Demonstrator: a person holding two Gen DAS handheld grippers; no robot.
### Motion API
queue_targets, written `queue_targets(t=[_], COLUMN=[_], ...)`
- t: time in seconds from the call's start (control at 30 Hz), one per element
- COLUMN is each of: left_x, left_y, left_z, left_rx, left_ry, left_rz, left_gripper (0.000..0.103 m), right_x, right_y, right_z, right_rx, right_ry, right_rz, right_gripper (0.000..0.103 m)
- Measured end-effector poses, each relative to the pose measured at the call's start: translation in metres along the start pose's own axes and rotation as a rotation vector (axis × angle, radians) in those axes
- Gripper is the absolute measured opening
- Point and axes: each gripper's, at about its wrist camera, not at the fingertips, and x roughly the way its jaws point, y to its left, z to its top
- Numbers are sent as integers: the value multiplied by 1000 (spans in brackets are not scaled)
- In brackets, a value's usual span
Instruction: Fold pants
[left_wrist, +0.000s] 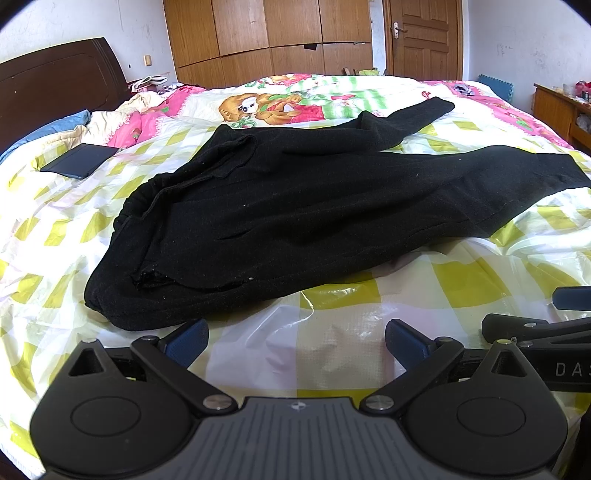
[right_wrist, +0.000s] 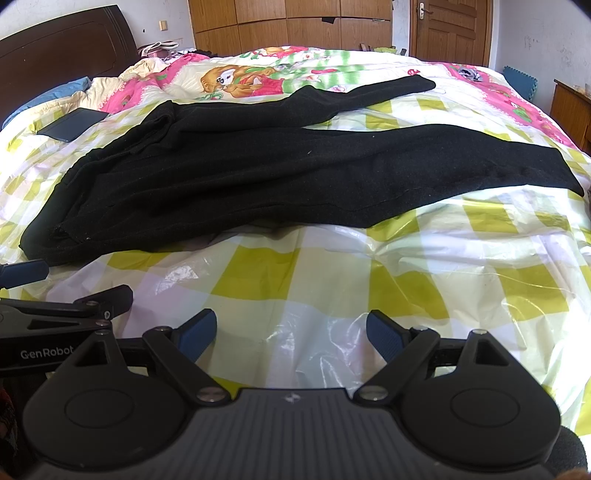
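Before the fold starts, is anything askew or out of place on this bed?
Two things. The black pants lie uneven: the far leg splays away from the near leg, and the waistband is bunched. A dark flat object, maybe a phone or case, lies on the checked plastic sheet beyond the waistband.

Your left tool (left_wrist: 296, 345) is wide open and holds nothing. It hangs over the yellow checked plastic sheet (left_wrist: 332, 295) on the bed. The black pants (left_wrist: 295, 199) lie flat just ahead, legs spread to the right. Your right tool (left_wrist: 546, 325) peeks in beside it.
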Motion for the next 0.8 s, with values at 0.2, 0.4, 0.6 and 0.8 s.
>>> queue_targets(t=[0.2, 0.4, 0.6, 0.8], left_x=[0, 1, 3, 6], left_y=[0, 6, 21, 69], left_z=[0, 4, 10, 11], left_rx=[0, 3, 38, 42], left_ry=[-2, -19, -55, -69], left_rz=[0, 0, 46, 135], left_gripper=[103, 103, 103, 103], right_x=[0, 3, 11, 28], right_y=[0, 6, 22, 59], right_z=[1, 6, 23, 43], right_rx=[1, -19, -97, -264], right_ry=[1, -10, -30, -45], right_rz=[6, 24, 57, 124], right_gripper=[88, 88, 88, 88])
